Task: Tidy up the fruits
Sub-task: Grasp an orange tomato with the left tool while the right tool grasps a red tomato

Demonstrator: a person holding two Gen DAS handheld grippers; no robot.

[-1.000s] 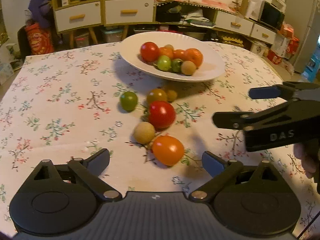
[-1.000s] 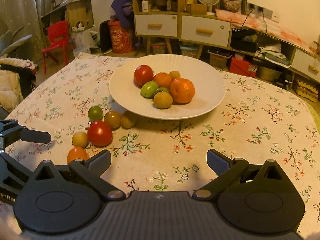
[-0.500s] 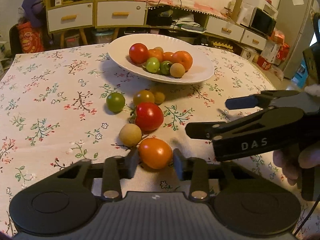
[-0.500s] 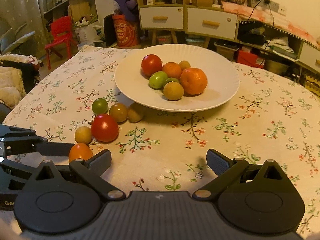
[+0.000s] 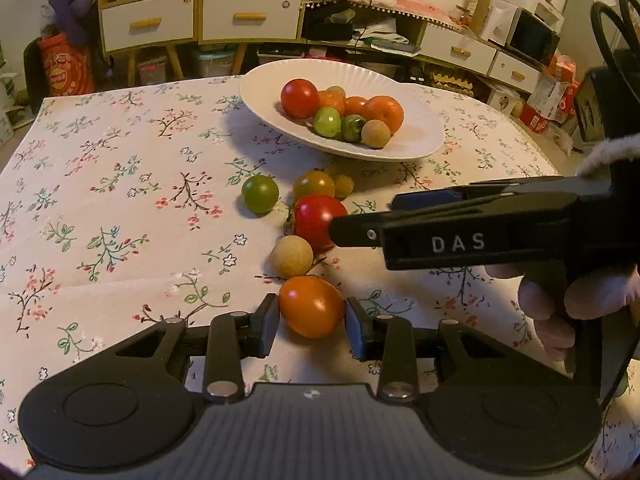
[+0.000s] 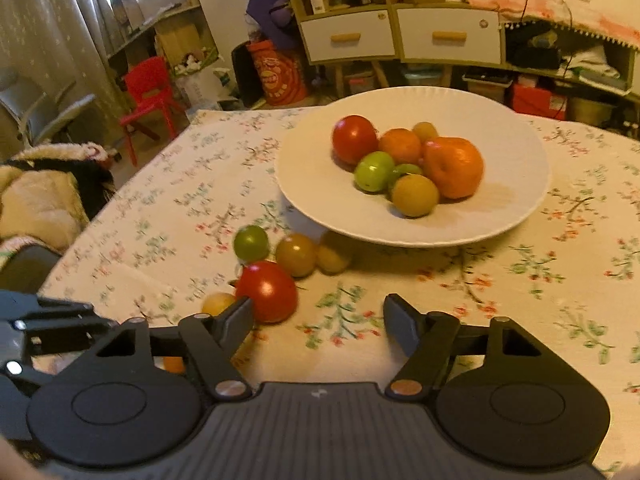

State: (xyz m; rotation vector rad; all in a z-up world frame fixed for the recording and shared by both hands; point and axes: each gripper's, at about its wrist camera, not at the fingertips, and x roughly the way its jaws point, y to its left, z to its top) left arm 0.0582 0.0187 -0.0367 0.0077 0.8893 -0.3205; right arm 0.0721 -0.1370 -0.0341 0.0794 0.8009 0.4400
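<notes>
6 fruits lie loose on the floral tablecloth; about 7 sit in the white plate, so roughly half the sorting looks done.

Left wrist view:
- Left gripper, at 6 o'clock: its jaws have just been closing, and both pads now press the orange tomato, which still rests on the cloth.
- Tan round fruit, just beyond at 12 o'clock of it.
- Red tomato, yellow-green tomato, small yellow fruit, green tomato: clustered toward the plate.
- Right gripper, entering from 3 o'clock, tips at the red tomato.

Right wrist view:
- Right gripper: jaws have just been closing, about half open; the red tomato sits at the left finger, not yet clamped. Blurred.
- Plate at 12 o'clock, fruit heaped centrally.

Remaining, by judgement: all 6 loose fruits to the plate.
</notes>
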